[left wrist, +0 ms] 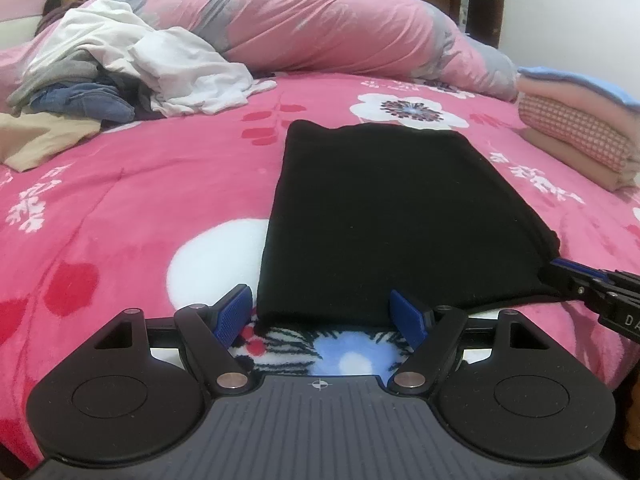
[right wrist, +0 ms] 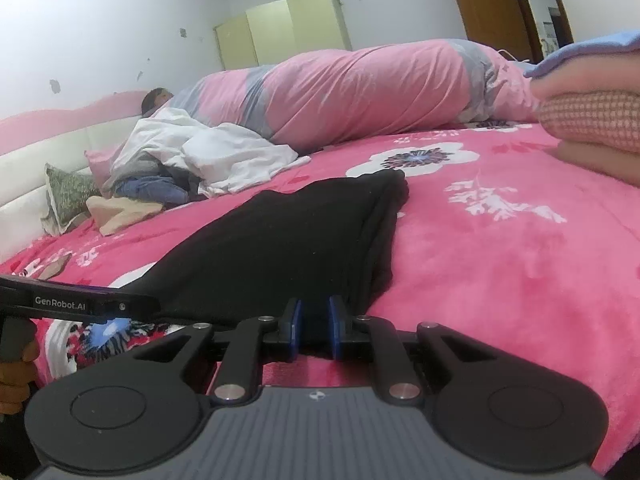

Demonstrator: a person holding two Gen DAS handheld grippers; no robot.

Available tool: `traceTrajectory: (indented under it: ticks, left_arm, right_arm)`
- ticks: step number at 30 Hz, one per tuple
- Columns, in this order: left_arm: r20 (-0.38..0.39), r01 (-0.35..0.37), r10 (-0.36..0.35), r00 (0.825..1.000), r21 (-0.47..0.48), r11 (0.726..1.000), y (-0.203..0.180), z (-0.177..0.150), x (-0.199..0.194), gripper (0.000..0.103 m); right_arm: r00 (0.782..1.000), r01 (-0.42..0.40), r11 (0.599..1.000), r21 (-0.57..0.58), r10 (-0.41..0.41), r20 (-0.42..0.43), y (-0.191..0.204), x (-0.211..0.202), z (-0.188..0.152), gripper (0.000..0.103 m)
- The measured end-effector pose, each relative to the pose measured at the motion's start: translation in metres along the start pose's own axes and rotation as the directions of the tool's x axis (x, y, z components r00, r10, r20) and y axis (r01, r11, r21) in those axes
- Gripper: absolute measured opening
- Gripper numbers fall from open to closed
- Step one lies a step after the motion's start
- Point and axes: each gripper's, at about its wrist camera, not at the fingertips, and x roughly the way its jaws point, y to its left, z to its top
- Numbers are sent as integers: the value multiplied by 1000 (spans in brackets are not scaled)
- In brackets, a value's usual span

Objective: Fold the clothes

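Left gripper (left wrist: pixel 324 314) fingers spread, right gripper (right wrist: pixel 316 320) pinching black garment (left wrist: pixel 384 208)

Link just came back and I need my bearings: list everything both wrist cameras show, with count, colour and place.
black garment: one, black, folded flat mid-bed, near edge at both grippers
blanket: one, pink with flowers, covering the bed
rolled quilt: one, pink and grey, along the far side
unfolded clothes pile: one heap, white, grey, blue, beige, far left
folded stack: one, pink, checked, blue on top, right
wardrobe: one, pale yellow, far wall
doll-like figure: one, dark-haired, by the headboard; unclear
left gripper: open, at the garment's near edge
right gripper: shut on the garment's near corner
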Motion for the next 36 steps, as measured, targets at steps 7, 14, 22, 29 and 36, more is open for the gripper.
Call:
traceTrajectory:
  ticks: [7, 14, 22, 29, 36]
  left_arm:
    - [114, -11, 14, 993, -28, 1000, 4, 11, -25, 75]
    - [122, 10, -18, 992, 68, 998, -16, 26, -15, 76]
    - [-77, -1, 6, 997, 64, 998, -20, 31, 19, 75]
    - [-107, -17, 23, 994, 61, 998, -21, 31, 18, 76]
    - [-124, -34, 45, 991, 87, 996, -27, 32, 17, 76]
  right_arm:
    - [1000, -5, 1000, 29, 5, 0, -2, 0, -1, 14]
    - [1000, 9, 999, 33, -8, -22, 0, 1, 3, 15]
    - [995, 50, 995, -87, -57, -87, 25, -4, 39, 21]
    - [990, 96, 981, -165, -111, -81, 40, 13, 54, 31]
    - [966, 201, 979, -19, -201, -164, 4, 7, 40, 31]
